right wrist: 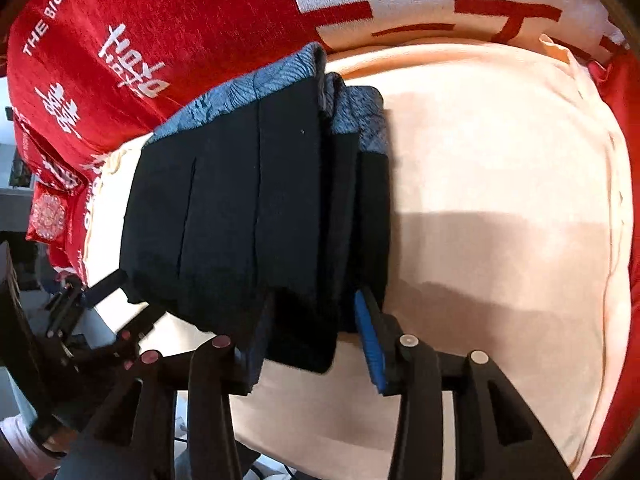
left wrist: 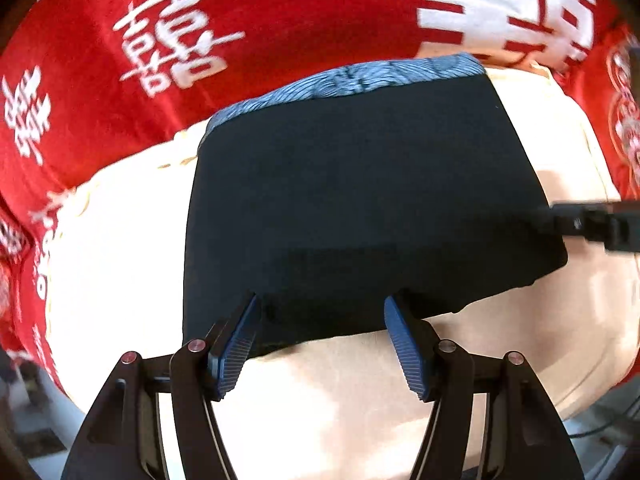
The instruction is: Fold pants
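The dark navy pants (left wrist: 360,200) lie folded into a compact stack on a cream cloth (left wrist: 120,260), with a blue patterned lining (left wrist: 348,76) showing at the far edge. My left gripper (left wrist: 322,304) is open, its fingertips at the near edge of the stack. In the right wrist view the pants (right wrist: 248,208) show several stacked layers. My right gripper (right wrist: 316,300) is open, its jaws straddling the near corner of the stack. The right gripper also shows at the right edge of the left wrist view (left wrist: 592,224).
A red blanket with white characters (left wrist: 180,40) covers the surface behind and around the cream cloth (right wrist: 500,200). The left gripper shows at the lower left of the right wrist view (right wrist: 100,300). Floor and clutter lie beyond the bed edge (right wrist: 16,208).
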The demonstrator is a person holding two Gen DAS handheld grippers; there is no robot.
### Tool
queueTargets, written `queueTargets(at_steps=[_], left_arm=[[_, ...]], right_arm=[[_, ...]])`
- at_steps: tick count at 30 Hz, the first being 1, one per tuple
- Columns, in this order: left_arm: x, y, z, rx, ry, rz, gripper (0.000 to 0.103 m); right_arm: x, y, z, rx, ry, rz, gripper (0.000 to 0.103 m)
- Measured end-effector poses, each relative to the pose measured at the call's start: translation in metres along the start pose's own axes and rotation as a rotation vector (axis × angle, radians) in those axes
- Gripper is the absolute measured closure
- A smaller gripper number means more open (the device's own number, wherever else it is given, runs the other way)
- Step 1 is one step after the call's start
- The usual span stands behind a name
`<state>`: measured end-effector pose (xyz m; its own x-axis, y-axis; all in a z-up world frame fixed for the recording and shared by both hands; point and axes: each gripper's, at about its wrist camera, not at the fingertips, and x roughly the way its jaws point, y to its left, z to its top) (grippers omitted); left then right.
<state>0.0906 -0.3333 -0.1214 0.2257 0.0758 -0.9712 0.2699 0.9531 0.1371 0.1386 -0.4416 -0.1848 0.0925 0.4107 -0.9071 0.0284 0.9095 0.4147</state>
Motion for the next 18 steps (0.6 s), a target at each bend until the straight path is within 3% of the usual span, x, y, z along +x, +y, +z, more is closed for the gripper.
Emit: queueTargets(at_steps=[6,15,16,17,18], left_arm=[[0.006,0.021,0.001,-0.075,0.034,-0.009,0.038],[0.01,0.041,0.002,-0.105,0.042,-0.045,0.037],[0.011,0.043,0.003,-0.101,0.04,-0.051,0.032],[0.01,0.044,0.002,-0.098,0.039,-0.055,0.016],[0.01,0.046,0.002,-0.099,0.031,-0.059,0.013]], right_arm=[[-0.006,-0.007,-0.013,0.027,-0.001,-0.028,0.048],[-0.013,-0.006,-0.036,0.049,0.005,-0.098,0.036],[-0.013,-0.005,-0.039,0.055,0.005,-0.108,0.034],[-0.014,-0.006,-0.042,0.069,0.001,-0.117,0.033],[-0.014,-0.005,-0.043,0.079,0.0,-0.12,0.033]])
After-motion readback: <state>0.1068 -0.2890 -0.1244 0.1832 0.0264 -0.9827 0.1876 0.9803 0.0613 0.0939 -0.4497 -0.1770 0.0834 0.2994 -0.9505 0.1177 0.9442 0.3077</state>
